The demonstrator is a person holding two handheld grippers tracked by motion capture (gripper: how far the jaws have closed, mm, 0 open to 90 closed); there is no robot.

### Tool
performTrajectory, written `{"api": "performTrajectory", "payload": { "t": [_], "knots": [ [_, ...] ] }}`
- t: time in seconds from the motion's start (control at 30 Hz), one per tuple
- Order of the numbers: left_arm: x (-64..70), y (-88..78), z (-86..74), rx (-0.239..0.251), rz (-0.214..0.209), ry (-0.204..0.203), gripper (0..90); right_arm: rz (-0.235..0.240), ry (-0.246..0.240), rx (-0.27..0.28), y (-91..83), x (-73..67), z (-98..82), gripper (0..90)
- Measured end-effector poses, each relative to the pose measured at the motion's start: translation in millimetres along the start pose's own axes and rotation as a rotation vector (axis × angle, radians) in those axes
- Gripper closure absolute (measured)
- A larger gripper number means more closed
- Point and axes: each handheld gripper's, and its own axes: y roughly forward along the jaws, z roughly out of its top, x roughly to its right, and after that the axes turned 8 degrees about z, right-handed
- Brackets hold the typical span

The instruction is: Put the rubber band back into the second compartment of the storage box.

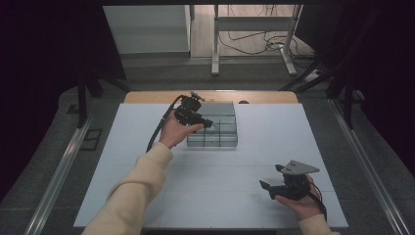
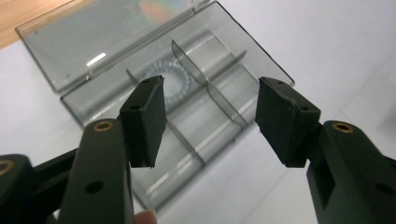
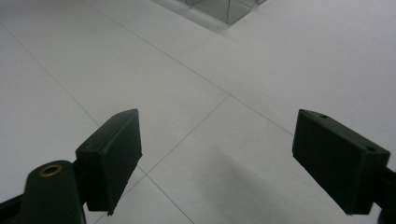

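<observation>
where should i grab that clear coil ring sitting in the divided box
Judging by its pose, take the coil ring from straight above, one jaw inside the loop, one outside, pinching its near arc. It lies flat in a walled compartment of the open box, so a side approach looks blocked. The left gripper hovers there open.

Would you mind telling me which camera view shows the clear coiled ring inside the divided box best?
The left gripper view: the ring lies in a compartment of the open box, close up. The high view is too distant to make it out; the right gripper view catches just a box corner.
</observation>
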Motion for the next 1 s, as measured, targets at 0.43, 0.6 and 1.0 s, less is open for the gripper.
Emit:
{"api": "performTrajectory", "payload": {
  "t": [0.43,0.6,1.0],
  "knots": [
    [11.5,-38.5,-80.7,0.041,-0.007,0.023,43.0,-0.001,-0.008,-0.001,2.0,0.4,2.5,16.0],
    [17.7,-53.0,-123.1,0.073,0.001,0.026,43.4,0.003,-0.004,0.013,-0.8,0.1,2.4,16.0],
    [5.1,-75.4,-193.4,0.061,0.059,-0.022,43.2,0.001,-0.002,0.016,-2.0,-1.1,3.0,15.8]
  ]
}}
